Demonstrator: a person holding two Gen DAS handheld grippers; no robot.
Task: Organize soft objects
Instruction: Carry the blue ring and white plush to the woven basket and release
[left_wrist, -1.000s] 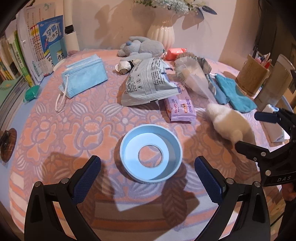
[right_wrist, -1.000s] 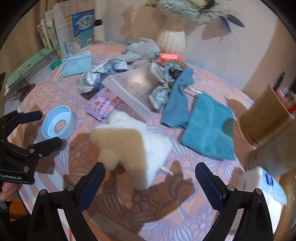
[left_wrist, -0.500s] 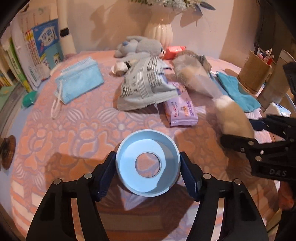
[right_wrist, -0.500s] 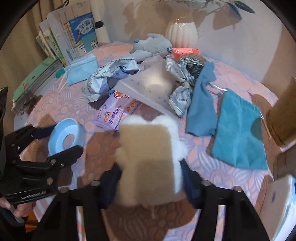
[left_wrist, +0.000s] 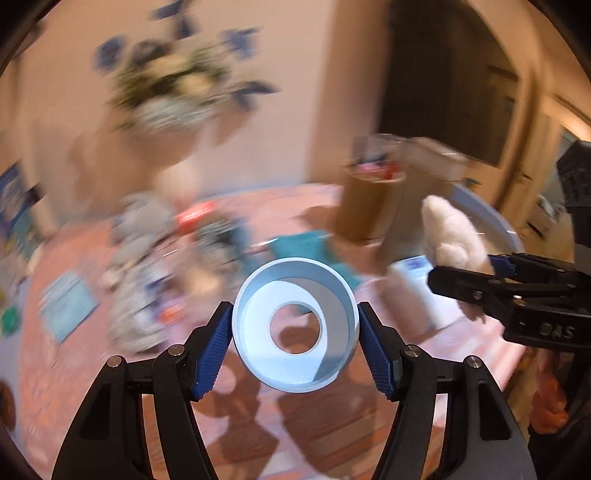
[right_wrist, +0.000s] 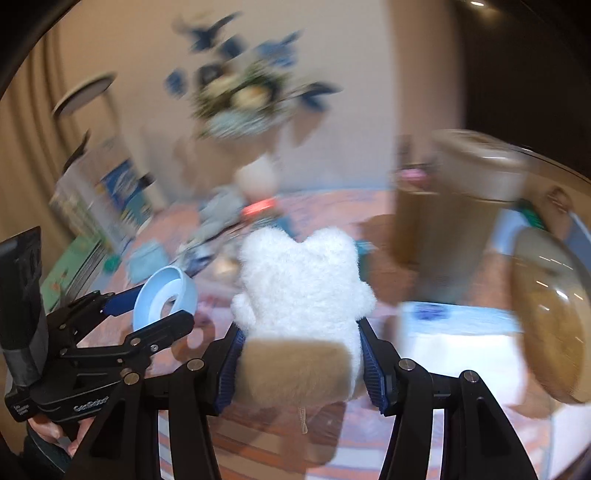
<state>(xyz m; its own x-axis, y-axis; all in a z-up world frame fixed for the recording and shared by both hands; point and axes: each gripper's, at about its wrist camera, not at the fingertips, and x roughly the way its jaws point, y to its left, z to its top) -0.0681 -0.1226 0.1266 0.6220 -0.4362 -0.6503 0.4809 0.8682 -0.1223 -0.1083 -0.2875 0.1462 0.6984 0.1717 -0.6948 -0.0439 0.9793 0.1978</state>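
Two grippers, each clamped on one object. Left gripper (left_wrist: 295, 341): blue pads pressed against both sides of one pale blue ring-shaped holder (left_wrist: 295, 326), held clear above the patterned tablecloth (left_wrist: 92, 369). Right gripper (right_wrist: 301, 363): jaws closed on one white and tan plush toy (right_wrist: 303, 291), also held off the cloth. Both jaws have just been closing on these items. Background is motion-blurred: one white vase (right_wrist: 258, 177) of flowers and one brown container (left_wrist: 369, 206); smaller items cannot be counted.
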